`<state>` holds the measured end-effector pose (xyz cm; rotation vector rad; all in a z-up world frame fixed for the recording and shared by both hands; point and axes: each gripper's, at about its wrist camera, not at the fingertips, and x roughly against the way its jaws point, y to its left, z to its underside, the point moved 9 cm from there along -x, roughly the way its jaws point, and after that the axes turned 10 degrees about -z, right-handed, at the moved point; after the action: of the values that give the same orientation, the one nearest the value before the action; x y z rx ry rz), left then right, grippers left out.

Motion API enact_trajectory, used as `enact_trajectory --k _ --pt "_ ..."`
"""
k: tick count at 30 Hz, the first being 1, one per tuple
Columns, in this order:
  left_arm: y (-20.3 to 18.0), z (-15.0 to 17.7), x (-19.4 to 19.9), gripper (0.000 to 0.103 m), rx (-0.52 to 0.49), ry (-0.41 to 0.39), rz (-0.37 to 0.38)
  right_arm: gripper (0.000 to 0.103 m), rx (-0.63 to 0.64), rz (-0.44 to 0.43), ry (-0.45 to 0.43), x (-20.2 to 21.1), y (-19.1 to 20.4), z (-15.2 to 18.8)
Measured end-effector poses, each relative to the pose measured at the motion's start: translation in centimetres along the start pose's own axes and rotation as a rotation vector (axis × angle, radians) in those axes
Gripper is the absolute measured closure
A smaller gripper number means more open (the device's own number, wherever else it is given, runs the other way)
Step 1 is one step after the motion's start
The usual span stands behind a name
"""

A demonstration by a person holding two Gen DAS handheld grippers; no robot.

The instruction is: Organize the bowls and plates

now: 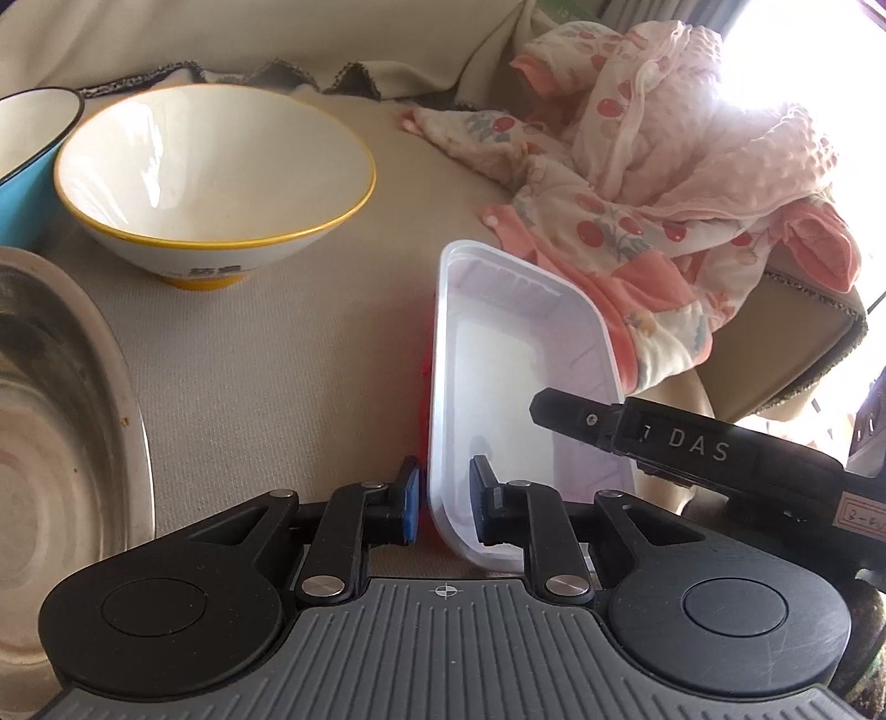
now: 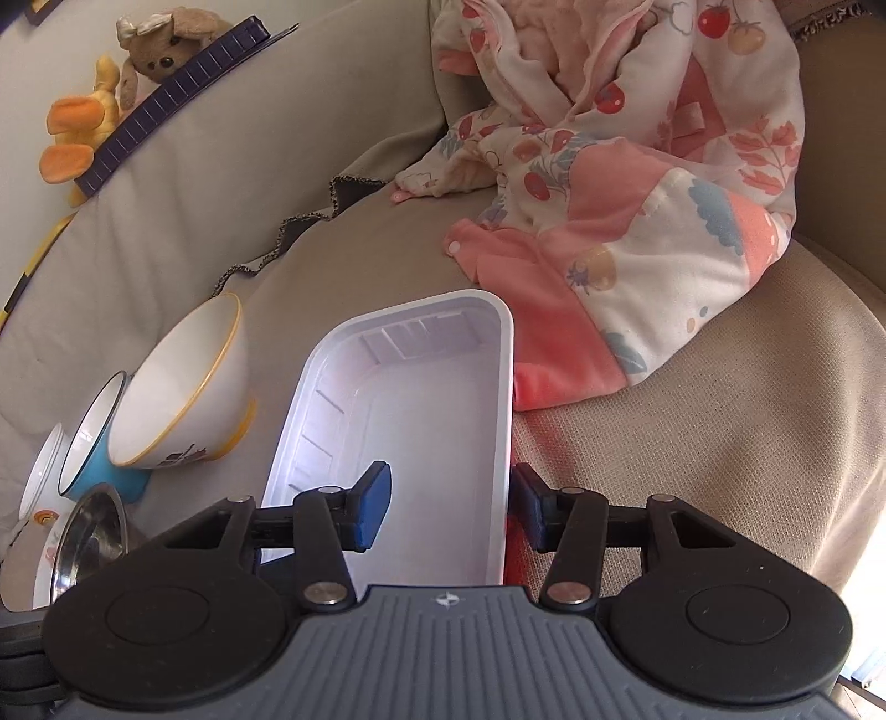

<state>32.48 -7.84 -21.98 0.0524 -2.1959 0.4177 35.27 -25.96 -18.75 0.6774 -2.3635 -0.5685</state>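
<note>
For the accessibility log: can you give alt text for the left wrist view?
The left gripper straddles the left wall of a white plastic container on a beige cushion, with the right gripper at its far side. A yellow-rimmed bowl stands behind, left.

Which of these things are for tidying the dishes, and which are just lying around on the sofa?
For the job:
white plastic container
yellow-rimmed bowl
blue bowl
steel basin
small white bowl

Just lying about:
baby clothes
teddy bear
duck toy
</note>
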Motion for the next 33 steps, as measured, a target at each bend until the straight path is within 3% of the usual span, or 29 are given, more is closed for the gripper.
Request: enact_trajectory --k 2,5,7,11,13,17,21,24,28,31,33 --pt "0.0 0.0 0.8 0.083 0.007 0.004 0.030 0.053 0.022 0.037 -0.018 0.1 0.1 0.0" --pt "0.6 0.4 2.8 0.083 0.036 0.035 0.081 0.041 0.086 0.140 -0.081 1.1 0.6 -0.6" --pt "1.1 0.8 4.7 0.083 0.049 0.045 0.130 0.040 0.133 0.183 -0.125 2.2 1.4 -1.1" --pt "3.0 1.2 10.3 0.083 0.048 -0.042 0.191 0.034 0.153 0.101 -0.157 3.9 4.8 -1.5" --pt "5.2 1.0 13.1 0.083 0.041 -0.132 0.141 0.030 0.154 0.011 -0.140 3.8 7.5 -1.2" --pt "12.3 0.6 17.2 0.083 0.137 -0.296 -0.079 0.028 0.142 -0.174 0.002 1.0 13.0 1.7" --pt "19.1 0.7 17.9 0.083 0.265 -0.324 -0.270 0.028 0.130 -0.233 0.137 -3.1 16.6 5.4" --pt "21.6 1.1 16.9 0.083 0.333 -0.277 -0.258 0.028 0.130 -0.215 0.206 -5.3 17.9 7.7" --pt "22.4 1.3 15.5 0.083 0.332 -0.239 -0.233 0.027 0.112 -0.179 0.249 -6.6 17.8 8.6" --pt "22.6 1.2 14.2 0.083 0.321 -0.213 -0.227 0.021 0.091 -0.197 0.269 -6.9 17.7 8.4" --pt "22.4 1.0 13.7 0.083 0.312 -0.202 -0.214 0.009 0.094 -0.224 0.284 -7.1 17.9 8.6"
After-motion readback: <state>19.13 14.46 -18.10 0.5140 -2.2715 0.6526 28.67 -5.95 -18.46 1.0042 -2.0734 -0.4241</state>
